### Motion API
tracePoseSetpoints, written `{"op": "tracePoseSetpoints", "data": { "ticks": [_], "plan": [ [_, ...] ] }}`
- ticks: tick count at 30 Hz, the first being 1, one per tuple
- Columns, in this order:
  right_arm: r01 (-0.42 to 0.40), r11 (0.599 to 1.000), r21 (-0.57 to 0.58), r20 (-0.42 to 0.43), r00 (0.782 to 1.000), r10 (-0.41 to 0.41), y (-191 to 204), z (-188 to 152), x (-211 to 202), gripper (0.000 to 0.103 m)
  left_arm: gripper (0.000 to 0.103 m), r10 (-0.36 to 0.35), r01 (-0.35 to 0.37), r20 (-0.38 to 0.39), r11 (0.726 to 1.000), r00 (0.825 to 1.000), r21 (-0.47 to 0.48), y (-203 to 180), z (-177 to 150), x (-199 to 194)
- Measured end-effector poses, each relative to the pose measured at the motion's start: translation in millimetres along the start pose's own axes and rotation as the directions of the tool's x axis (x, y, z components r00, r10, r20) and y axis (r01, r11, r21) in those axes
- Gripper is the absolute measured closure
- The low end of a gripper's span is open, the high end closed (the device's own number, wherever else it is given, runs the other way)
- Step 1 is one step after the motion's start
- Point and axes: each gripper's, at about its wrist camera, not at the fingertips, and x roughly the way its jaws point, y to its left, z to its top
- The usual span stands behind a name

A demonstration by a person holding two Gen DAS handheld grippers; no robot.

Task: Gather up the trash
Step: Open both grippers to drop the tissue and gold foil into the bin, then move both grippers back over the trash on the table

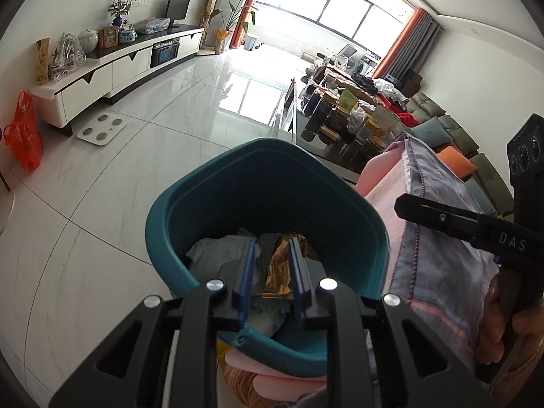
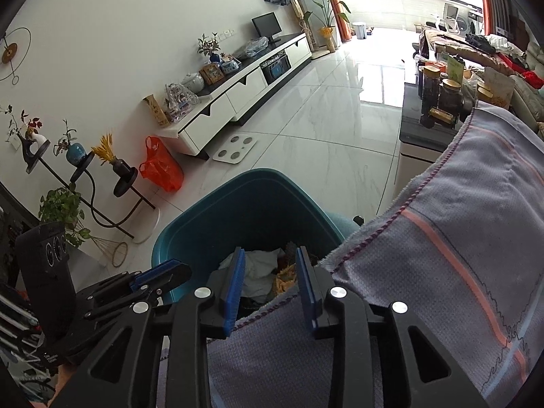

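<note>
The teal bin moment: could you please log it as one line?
left gripper: open, over teal bin | right gripper: open, empty | bin: wrapper, tissue

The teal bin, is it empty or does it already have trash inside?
Not empty. The bin holds crumpled white paper and a gold wrapper at its bottom, below the rim.

- The pale marble-tiled floor [image 1: 142, 183] carries a teal bin [image 1: 190, 197], which stands close against a piece of furniture draped with a grey-lilac, pink-striped cloth [image 2: 459, 238].
- A white bathroom scale [image 1: 101, 130] lies flat on the tiles, just in front of the long white TV cabinet [image 1: 112, 74] at the wall.
- An orange plastic bag [image 2: 159, 166] sits near the cabinet's end.
- A black plant stand [image 2: 91, 183] rests beside the bag.
</note>
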Motion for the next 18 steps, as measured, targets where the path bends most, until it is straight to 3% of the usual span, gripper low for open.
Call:
{"op": "tracePoseSetpoints", "data": {
  "ticks": [3,11,13,18],
  "plan": [
    [-0.015,1.000,-0.001,0.022,1.000,0.015,-3.2,-3.7,-13.1,0.068,0.079,-0.008,0.007,0.039,1.000,0.999,0.025,-8.1,-1.7,-13.1],
    [-0.001,1.000,-0.028,0.114,0.994,0.004,-11.0,-27.8,-74.8,0.059,0.054,-0.107,0.087,0.117,0.983,0.987,0.164,-59.1,-10.0,-52.1],
    [0.014,1.000,-0.027,0.146,0.989,-0.010,-17.9,-37.5,-96.1,0.057,0.047,-0.152,0.125,0.123,0.971,0.981,0.205,-79.3,-14.8,-58.1],
    [0.080,0.997,0.016,0.216,0.973,-0.081,-45.3,-60.6,-148.1,0.054,0.046,-0.292,0.256,0.069,0.913,0.954,0.319,-140.8,-31.3,-61.4]
  ]
}}
